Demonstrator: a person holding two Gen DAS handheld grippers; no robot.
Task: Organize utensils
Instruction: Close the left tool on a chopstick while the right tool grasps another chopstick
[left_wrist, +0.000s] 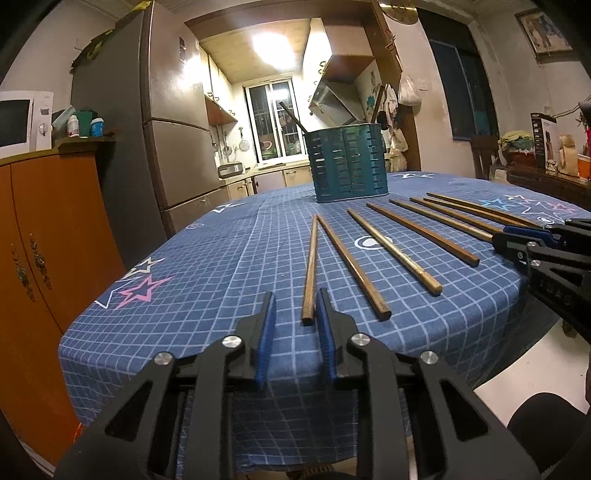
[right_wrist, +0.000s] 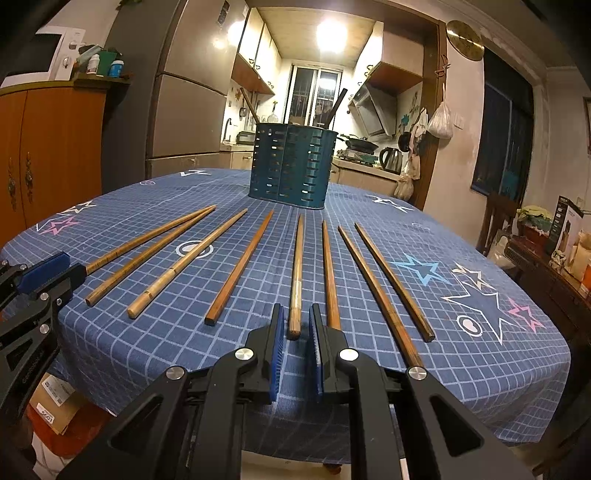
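Chopsticks (right_wrist: 236, 267) lay fanned on the tabletop (right_wrist: 480, 369) before the holder (right_wrist: 291, 166); the left claw (left_wrist: 295, 299) and the right claw (right_wrist: 297, 314) hovered low, nearly pressed together, pinching nothing.

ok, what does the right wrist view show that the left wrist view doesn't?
Right wrist only: a kettle on the kitchen counter, and the left gripper at its left edge.
Left wrist only: a framed picture on the wall, and the right gripper at its right edge.
Both: the teal slotted utensil holder, wooden chopsticks laid out on the blue checked tablecloth, the fridge and the microwave.
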